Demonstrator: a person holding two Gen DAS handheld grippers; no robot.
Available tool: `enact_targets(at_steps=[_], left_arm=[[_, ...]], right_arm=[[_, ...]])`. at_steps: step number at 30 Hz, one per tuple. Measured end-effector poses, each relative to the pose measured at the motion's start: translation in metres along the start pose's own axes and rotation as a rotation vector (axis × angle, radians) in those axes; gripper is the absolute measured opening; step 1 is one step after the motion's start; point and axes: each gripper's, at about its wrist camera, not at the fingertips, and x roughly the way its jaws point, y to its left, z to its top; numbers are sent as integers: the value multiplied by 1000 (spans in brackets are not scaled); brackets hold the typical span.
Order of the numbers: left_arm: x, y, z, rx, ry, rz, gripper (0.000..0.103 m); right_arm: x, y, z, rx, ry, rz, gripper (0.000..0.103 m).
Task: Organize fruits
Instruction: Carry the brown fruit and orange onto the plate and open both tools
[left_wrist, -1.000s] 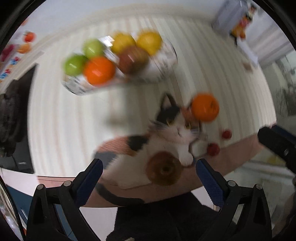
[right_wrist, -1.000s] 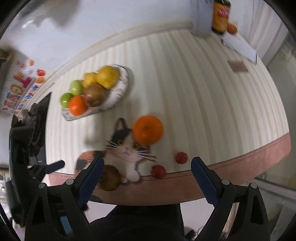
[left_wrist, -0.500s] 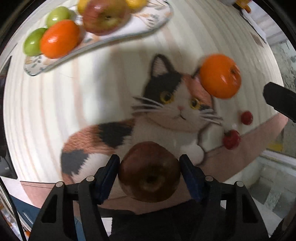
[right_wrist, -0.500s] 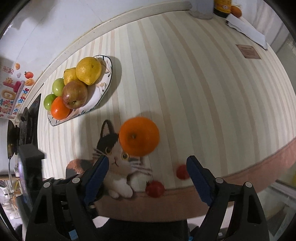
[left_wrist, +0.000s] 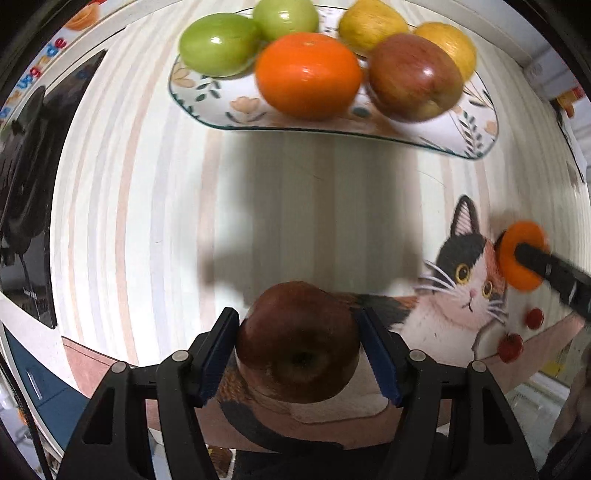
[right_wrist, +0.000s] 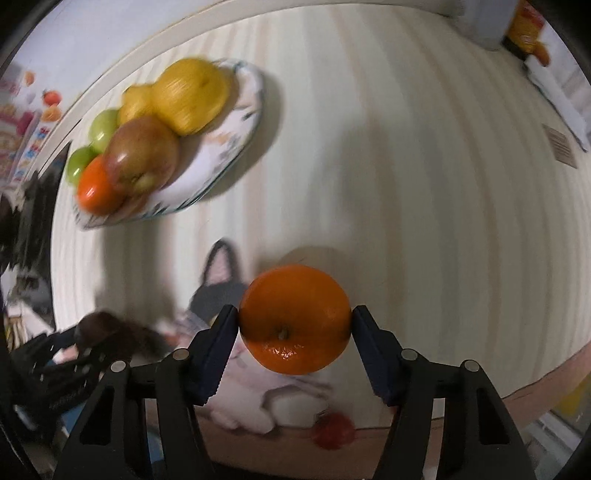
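Note:
My left gripper (left_wrist: 299, 350) is shut on a dark red apple (left_wrist: 297, 339), held above the striped tablecloth. My right gripper (right_wrist: 293, 330) is shut on an orange (right_wrist: 294, 317); the same orange (left_wrist: 517, 266) shows at the right of the left wrist view. The floral plate (left_wrist: 461, 136) lies ahead of the left gripper with two green fruits (left_wrist: 218, 42), an orange (left_wrist: 308, 74), a red apple (left_wrist: 415, 81) and two yellow fruits (left_wrist: 369, 24). The plate (right_wrist: 236, 147) is up-left in the right wrist view.
A cat picture (left_wrist: 461, 280) is printed on the cloth near the table's front edge. Two small red fruits (left_wrist: 509, 347) lie beside it; one (right_wrist: 334, 430) shows under the right gripper. A black appliance (left_wrist: 26, 184) stands at the left. A bottle (right_wrist: 524, 29) stands far right.
My left gripper has lifted the dark apple and moved toward the plate. My right gripper has closed on the orange.

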Motion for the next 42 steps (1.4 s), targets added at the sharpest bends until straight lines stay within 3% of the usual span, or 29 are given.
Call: enact_targets(at_steps=[3, 6, 15, 21, 27, 32, 37, 42], left_arm=[[-2, 8, 6, -22, 2, -12, 65], [1, 14, 15, -32, 3, -19, 65], [4, 22, 16, -42, -9, -18, 64], [-46, 33, 33, -65, -94, -66, 64], [-88, 55, 71, -115, -195, -68, 65], [-77, 77, 102, -168, -191, -56, 65], [-55, 81, 129, -195, -156, -62, 65], [-38, 81, 136, -201, -119, -70, 65]], right_arm=[[9, 17, -6, -38, 60, 72, 66], [10, 30, -8, -82, 39, 33, 67], [14, 27, -7, -65, 45, 66, 66], [-11, 25, 5, -52, -16, 114, 66], [-35, 28, 52, -33, -102, 120, 66], [-25, 32, 92, -43, -129, 68, 66], [-14, 40, 109, -63, -127, 36, 66], [-10, 42, 113, -70, -127, 31, 66]])
